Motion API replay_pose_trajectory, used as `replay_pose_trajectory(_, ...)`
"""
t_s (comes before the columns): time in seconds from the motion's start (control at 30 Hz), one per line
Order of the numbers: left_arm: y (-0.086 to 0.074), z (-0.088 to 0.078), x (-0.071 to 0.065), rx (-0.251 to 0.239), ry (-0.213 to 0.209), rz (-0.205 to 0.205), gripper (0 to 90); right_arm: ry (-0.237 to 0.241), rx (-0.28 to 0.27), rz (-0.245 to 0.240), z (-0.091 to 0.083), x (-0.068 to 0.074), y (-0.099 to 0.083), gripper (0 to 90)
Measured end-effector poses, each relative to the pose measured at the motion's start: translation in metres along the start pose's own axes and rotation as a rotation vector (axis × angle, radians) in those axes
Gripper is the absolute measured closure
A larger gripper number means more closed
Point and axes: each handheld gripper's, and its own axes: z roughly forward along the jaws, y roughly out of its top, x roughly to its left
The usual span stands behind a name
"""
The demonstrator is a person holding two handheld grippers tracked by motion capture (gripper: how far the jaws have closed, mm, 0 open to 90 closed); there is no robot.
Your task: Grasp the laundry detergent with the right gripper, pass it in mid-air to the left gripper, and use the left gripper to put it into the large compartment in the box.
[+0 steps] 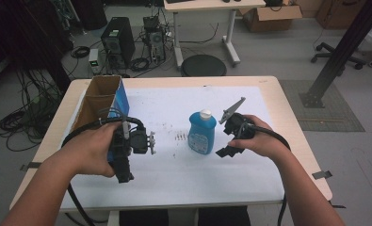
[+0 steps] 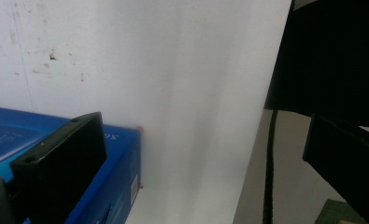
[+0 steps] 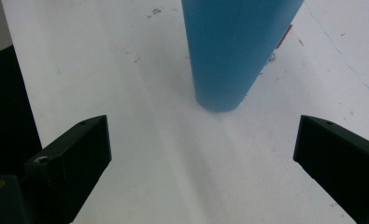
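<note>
right gripper (image 3: 203,154) jaws wide apart, nothing held, aimed at the blue plastic bottle with white cap (image 1: 202,131) standing mid-table on the white sheet (image 1: 174,169). left gripper (image 2: 210,154) also spread wide, beside the blue-sided open cardboard box (image 1: 101,96).

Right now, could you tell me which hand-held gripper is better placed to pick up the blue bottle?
The right hand-held gripper: its jaws are open and point at the blue bottle. The left hand-held gripper sits by the blue box.

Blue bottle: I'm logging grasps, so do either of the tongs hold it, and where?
No. The right tongs are open, short of the blue bottle; the left tongs hold nothing.
</note>
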Motion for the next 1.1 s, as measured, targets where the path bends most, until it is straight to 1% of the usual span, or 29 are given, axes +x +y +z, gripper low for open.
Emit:
replay_pose_trajectory(0.2,0.002,0.002,0.000,0.007,-0.004,0.004,0.2,0.004,-0.024,0.003,0.004,-0.002,0.000,4.0)
replay_pose_trajectory(0.3,0.003,0.002,0.001,0.012,-0.006,0.006,0.2,0.002,-0.048,0.008,0.006,-0.004,-0.001,3.9)
replay_pose_trajectory(0.4,0.004,0.002,0.000,0.004,-0.010,0.009,0.2,-0.008,-0.075,0.016,0.007,-0.005,-0.003,3.7)
replay_pose_trajectory(0.43,0.004,0.002,0.000,0.004,-0.014,0.010,0.2,-0.008,-0.075,0.016,0.007,-0.005,-0.003,3.7)
replay_pose_trajectory(0.5,0.005,0.003,0.000,0.002,-0.016,0.016,0.2,-0.017,-0.105,0.013,0.009,-0.006,-0.004,3.6)
replay_pose_trajectory(0.57,0.005,0.003,0.000,0.003,-0.020,0.017,0.2,-0.028,-0.122,0.015,0.009,-0.006,-0.004,3.5)
replay_pose_trajectory(0.67,0.005,0.004,0.000,0.002,-0.021,0.017,0.2,-0.031,-0.150,0.012,0.010,-0.006,-0.005,3.5)
replay_pose_trajectory(0.93,0.004,0.005,0.000,0.004,-0.031,0.014,0.2,-0.041,-0.180,0.020,0.018,-0.005,-0.004,3.2)
replay_pose_trajectory(1.03,0.003,0.005,0.000,0.007,-0.030,0.015,0.2,-0.053,-0.186,0.025,0.020,-0.006,-0.004,3.1)
replay_pose_trajectory(1.1,0.003,0.006,0.000,0.002,-0.027,0.015,0.2,-0.047,-0.203,0.022,0.022,-0.006,-0.004,3.1)
